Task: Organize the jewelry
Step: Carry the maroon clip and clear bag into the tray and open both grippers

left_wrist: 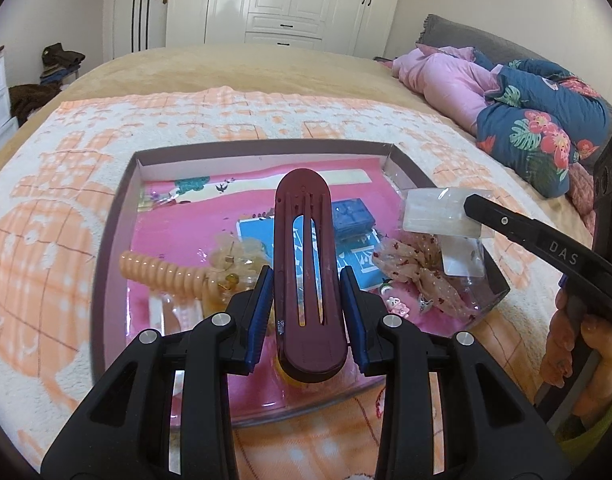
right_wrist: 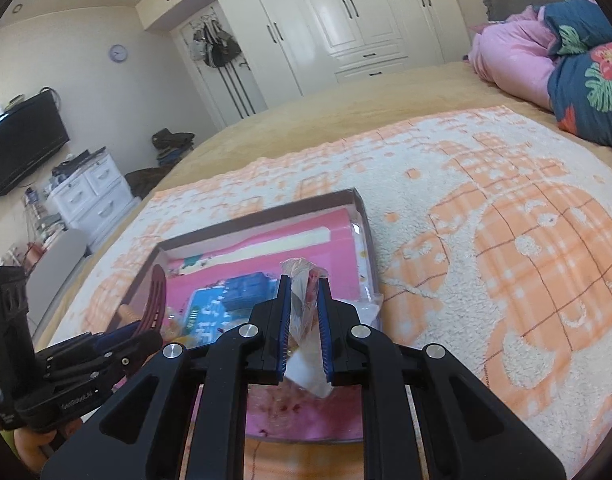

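"DAS" read on arm of my right gripper (left_wrist: pixel 476 206); other lettering too small to read. My left gripper (left_wrist: pixel 308 280): jaws clamped on maroon hair clip (left_wrist: pixel 303 264), held above tray (left_wrist: pixel 117 216). Right jaws clamped on clear plastic packet (right_wrist: pixel 306 300), also over tray. Tray's pink lining carried blue card (left_wrist: pixel 358 260), coiled orange hair tie (left_wrist: pixel 161 272), sheer scrunchie (left_wrist: pixel 410 264). Tray sat on orange-and-cream blanket (left_wrist: pixel 57 208) on bed. White wardrobe (left_wrist: pixel 289 0) behind, television (right_wrist: pixel 21 144) on wall, wall clock (right_wrist: pixel 118 53).
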The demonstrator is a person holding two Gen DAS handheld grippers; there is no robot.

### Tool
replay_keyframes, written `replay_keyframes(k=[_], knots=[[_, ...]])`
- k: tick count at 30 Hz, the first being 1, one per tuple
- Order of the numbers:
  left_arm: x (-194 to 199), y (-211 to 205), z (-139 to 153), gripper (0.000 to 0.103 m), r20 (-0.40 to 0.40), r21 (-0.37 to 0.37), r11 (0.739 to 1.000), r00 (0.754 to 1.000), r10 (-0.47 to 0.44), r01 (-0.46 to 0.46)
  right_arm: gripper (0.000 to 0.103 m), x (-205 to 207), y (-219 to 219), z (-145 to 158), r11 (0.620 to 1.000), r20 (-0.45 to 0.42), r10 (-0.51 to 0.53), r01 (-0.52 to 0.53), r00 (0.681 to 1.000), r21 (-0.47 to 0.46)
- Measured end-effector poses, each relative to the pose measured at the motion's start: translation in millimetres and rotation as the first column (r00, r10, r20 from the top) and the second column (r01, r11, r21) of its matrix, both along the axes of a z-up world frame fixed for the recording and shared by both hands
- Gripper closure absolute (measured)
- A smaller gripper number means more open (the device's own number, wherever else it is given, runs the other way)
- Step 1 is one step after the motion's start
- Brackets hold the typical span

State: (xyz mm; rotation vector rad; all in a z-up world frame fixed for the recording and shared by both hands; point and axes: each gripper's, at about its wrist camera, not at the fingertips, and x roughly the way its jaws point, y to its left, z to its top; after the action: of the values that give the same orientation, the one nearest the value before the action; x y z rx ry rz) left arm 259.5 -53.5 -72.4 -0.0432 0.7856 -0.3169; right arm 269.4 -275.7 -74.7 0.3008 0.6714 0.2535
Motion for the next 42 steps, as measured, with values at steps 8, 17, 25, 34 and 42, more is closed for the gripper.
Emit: replay_keyframes(k=[8,17,25,34,42], knots=[[3.7,0.9,-10.3,0.077,-0.026,-0.004,1.0,1.0,0.002,-0.002,0.087,-2.1,8.3,-13.0,0.999,-0.032,0.035,-0.035,0.999,0.003],[5.2,1.2,-13.7,0.077,-0.041,-0.004,1.0,0.999,0.004,-0.004,0.084,-10.5,11.8,-10.6,0.998,-0.041,0.058,-0.058,0.997,-0.005],[3.2,1.6,-9.3,0.077,-0.032,-0.001,1.0,0.999,0.012,-0.012,0.071,-21.4,13.1,-4.8,0.997,-0.02,0.063,-0.064,0.998,-0.041],[-6.3,4.7,-0.8,0.077,-0.022,-0.007,1.0,1.0,0.016,-0.016,0.069,-35.3,10.1,4.4,0.996,0.004,0.065,-0.065,0.998,-0.068],[-22.0,11.1,9.7,0.065,-0.006,-0.014,1.0,1.0,0.026,-0.026,0.058,-51.4,14.7,11.4,0.989,0.028,0.083,-0.079,0.996,-0.124]])
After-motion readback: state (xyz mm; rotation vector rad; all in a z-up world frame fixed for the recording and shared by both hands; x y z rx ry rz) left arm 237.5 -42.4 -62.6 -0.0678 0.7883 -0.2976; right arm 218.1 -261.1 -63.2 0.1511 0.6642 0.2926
